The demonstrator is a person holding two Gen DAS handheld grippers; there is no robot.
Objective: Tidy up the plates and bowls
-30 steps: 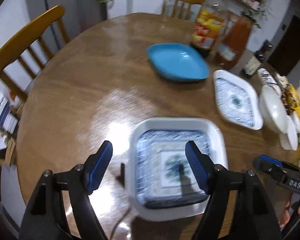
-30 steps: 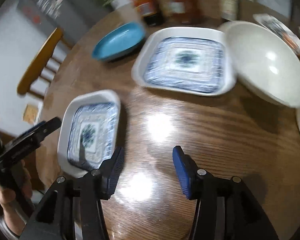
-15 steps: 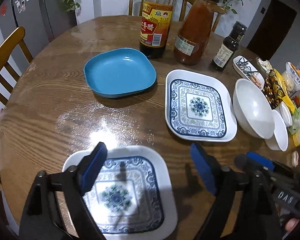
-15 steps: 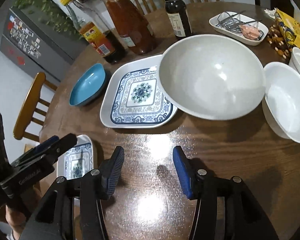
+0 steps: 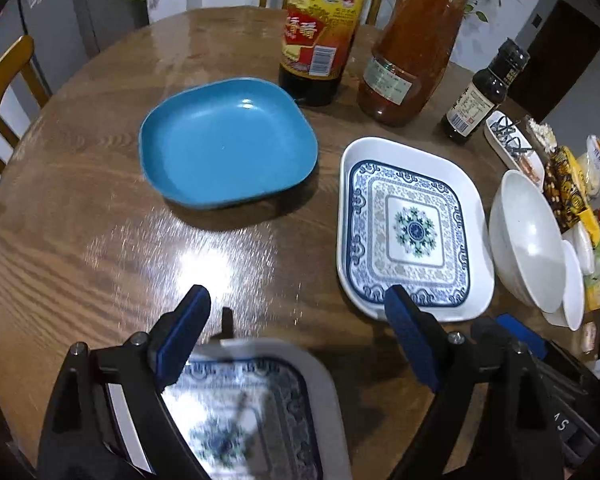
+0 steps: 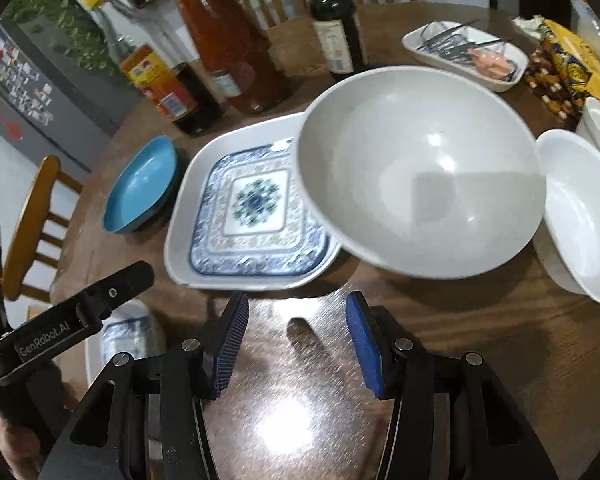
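- The round wooden table (image 5: 80, 216) carries everything; judged from the layout, stacking like plates comes next.
- The large patterned plate (image 5: 412, 228) lies well ahead of the left gripper (image 5: 300, 344), whose jaws are spread wide and empty.
- The grey bowl (image 6: 420, 172) sits just beyond the right gripper (image 6: 296, 340), also wide and empty.
- The small patterned plate (image 5: 244, 412) lies below, between the left fingers; approach its rim low and level.

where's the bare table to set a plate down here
Bare wood lies left of the blue plate toward the chair, and between it and the near patterned plate. Another patch fronts the grey bowl. It is crowded around the bottles and white bowls.
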